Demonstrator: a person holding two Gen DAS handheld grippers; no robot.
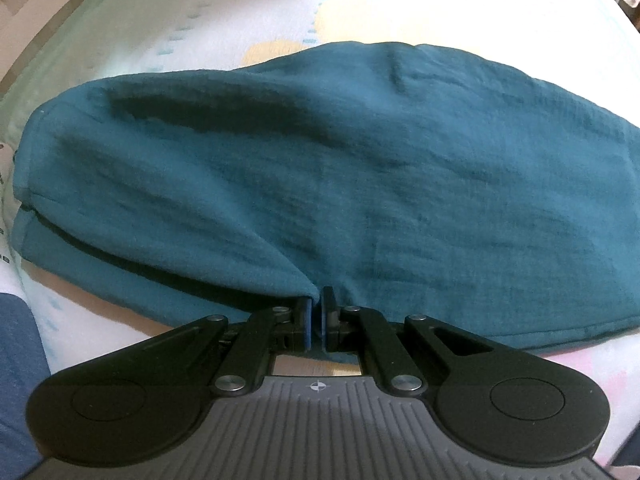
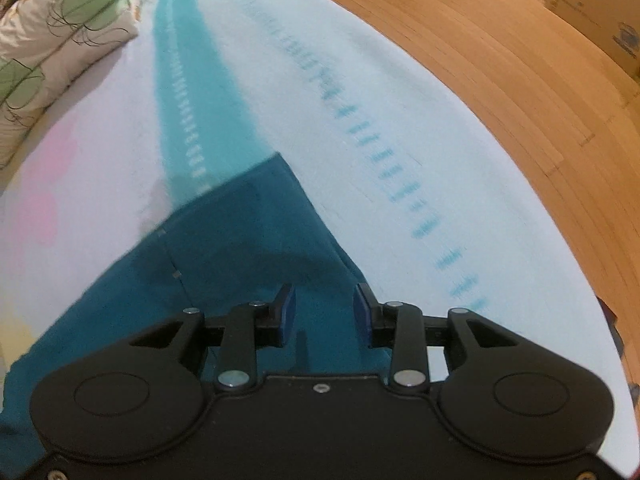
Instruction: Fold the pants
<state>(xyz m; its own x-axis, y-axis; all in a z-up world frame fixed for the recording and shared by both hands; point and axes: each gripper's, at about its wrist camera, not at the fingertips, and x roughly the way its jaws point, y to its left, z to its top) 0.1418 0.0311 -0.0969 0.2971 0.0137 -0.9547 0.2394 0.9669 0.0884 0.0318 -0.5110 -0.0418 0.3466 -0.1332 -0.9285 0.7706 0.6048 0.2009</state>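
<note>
The pants are seen lying on a bed, on a pale sheet printed with teal dashes. In the left wrist view they are already laid double: two layers of teal cloth are stacked at the left end, where the edges show one above the other, and the bundle stretches across the sheet towards the right. A broad crease is left in the upper layer, so the cloth is not yet flattened. The left gripper is clenched at the near edge of the bundle, and a lifted flap of the top layer appears to be pinched between its jaws, though the exact hold is hidden by the cloth.

In the right wrist view a square corner of the pants is seen pointing away along the sheet, near the bed's edge where the wooden floor begins. The right gripper is held over this end with its jaws parted and nothing between them; it is released.

The long axis is judged to run left to right across the bed, roughly along its floor-side edge. At least one fold is judged done; a further fold and smoothing are probably left.
</note>
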